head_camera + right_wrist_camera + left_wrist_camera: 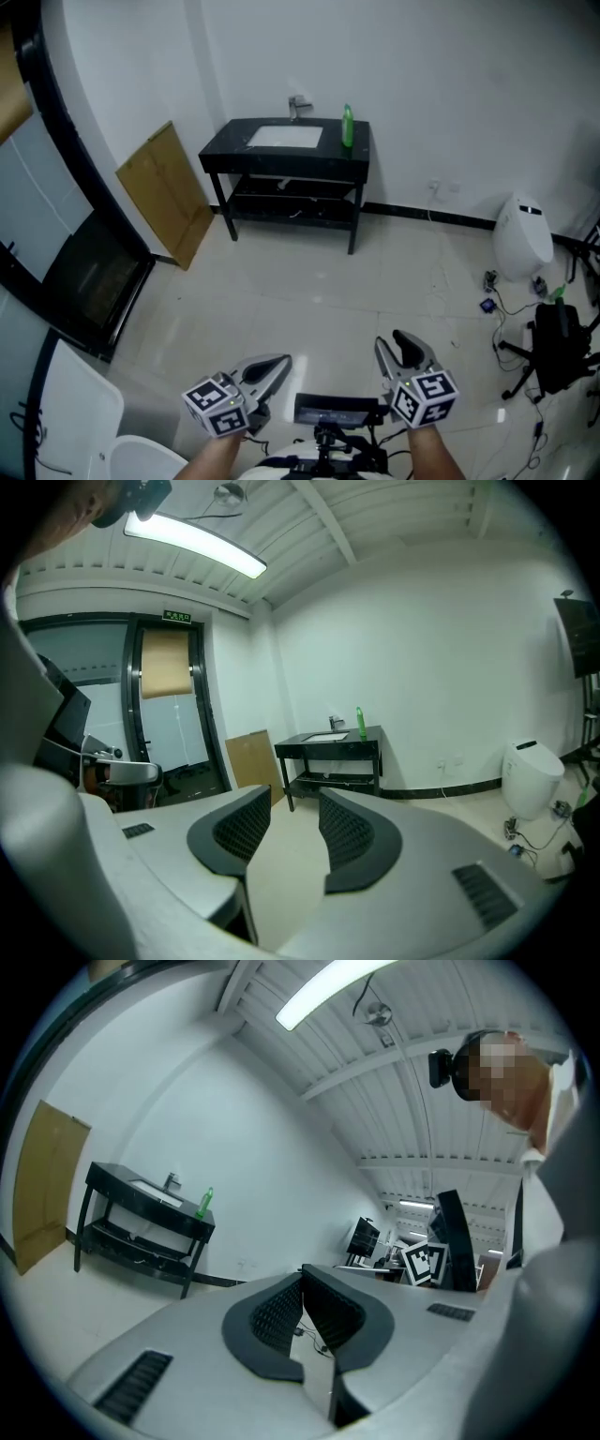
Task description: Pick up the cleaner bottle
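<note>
Two grippers sit low at the near edge of the head view, well apart from the target. The left gripper (279, 361) has its jaws pressed together at the tips, nothing between them. The right gripper (395, 343) has its jaws parted to a moderate gap, and only pale floor shows through it.

Across the room, the green cleaner bottle (348, 126) stands upright on the black table (281, 156) at the far wall. It is on the right part of the top, just right of the white sink basin (285, 137) and close to the table's right edge. The faucet (298, 105) rises behind the basin, by the wall.

Between grippers and table lies a broad stretch of bare tiled floor (319, 272), a straight lane with nothing standing in it. On the left, a cardboard sheet (169, 192) leans on the wall near the table's left legs, with a dark glass door frame (89, 272) nearer. On the right, a white rounded unit (521, 239) stands by the wall, with cables and a black stand (558, 342) beside it, off the lane.

The right gripper view has the bottle small above its jaws, on the table's right end.
</note>
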Action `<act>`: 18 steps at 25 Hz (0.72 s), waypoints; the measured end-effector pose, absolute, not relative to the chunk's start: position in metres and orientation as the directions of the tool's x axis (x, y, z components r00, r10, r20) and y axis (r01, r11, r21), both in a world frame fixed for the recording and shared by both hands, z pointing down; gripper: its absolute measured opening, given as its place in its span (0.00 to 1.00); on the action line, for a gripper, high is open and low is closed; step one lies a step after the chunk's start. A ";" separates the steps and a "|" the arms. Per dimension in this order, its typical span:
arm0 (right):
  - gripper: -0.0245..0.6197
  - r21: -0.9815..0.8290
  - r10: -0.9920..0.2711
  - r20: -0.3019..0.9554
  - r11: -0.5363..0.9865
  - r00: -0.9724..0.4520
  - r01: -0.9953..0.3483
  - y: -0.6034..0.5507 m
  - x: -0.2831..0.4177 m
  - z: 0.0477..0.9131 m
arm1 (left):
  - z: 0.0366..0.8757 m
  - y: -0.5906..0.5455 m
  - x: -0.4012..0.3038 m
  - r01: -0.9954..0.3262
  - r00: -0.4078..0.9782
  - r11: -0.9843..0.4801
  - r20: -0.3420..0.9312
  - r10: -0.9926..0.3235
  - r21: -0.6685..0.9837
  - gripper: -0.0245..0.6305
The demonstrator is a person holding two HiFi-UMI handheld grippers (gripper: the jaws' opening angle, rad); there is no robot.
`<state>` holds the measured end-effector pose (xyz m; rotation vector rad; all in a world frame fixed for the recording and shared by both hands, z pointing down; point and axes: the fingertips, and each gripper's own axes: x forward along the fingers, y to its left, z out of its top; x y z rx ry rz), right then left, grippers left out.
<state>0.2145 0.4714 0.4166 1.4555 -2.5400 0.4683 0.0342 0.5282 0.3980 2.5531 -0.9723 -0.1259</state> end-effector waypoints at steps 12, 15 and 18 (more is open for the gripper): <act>0.30 -0.202 -0.781 0.300 0.510 -0.548 -0.836 0.347 0.224 0.416 | 0.390 0.413 0.049 -0.654 0.723 -0.642 0.079 -0.686 0.400 0.03; 0.30 -0.202 -0.778 0.300 0.513 -0.551 -0.834 0.337 0.226 0.416 | 0.392 0.401 0.051 -0.654 0.722 -0.640 0.081 -0.687 0.403 0.03; 0.30 -0.197 -0.786 0.300 0.504 -0.541 -0.841 0.328 0.228 0.417 | 0.392 0.391 0.052 -0.645 0.729 -0.646 0.075 -0.680 0.407 0.03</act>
